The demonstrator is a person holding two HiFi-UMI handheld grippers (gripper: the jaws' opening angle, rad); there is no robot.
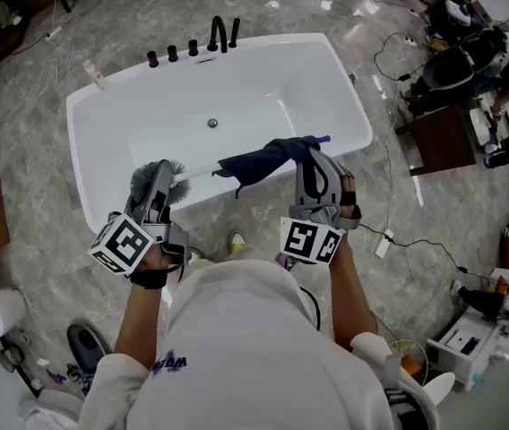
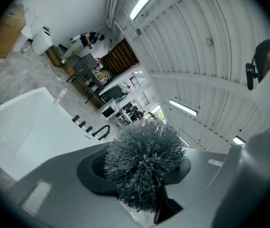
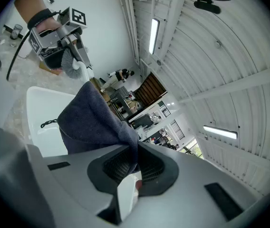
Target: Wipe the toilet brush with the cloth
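- The left gripper (image 1: 159, 179) is held above the near rim of a white bathtub (image 1: 165, 115). Its jaws are closed on the toilet brush (image 1: 178, 170) just below the bristle head.
- The left gripper view fills with the grey bristle head (image 2: 144, 160), which stands up between the two jaws. A bit of white handle shows under it at the bottom edge. The rest of the handle and the cloth are out of this view.
- Only the head view shows the full length of the brush. Its white handle runs to the right across the tub's near side, passes under the cloth, and ends in a blue tip beside the right gripper.
- The dark blue cloth (image 1: 259, 162) hangs over the handle, with one corner drooping toward the tub.
- The right gripper (image 1: 313, 157) has its jaws nearly together, pinching an edge of the cloth.
- In the right gripper view the cloth rises from between the pads and covers the handle. That view also shows the left gripper from the front, with the bristle head and handle clamped in it.
- Black faucet fittings (image 1: 219, 36) stand on the tub's far rim. The left gripper view shows them too, but the right gripper view does not.
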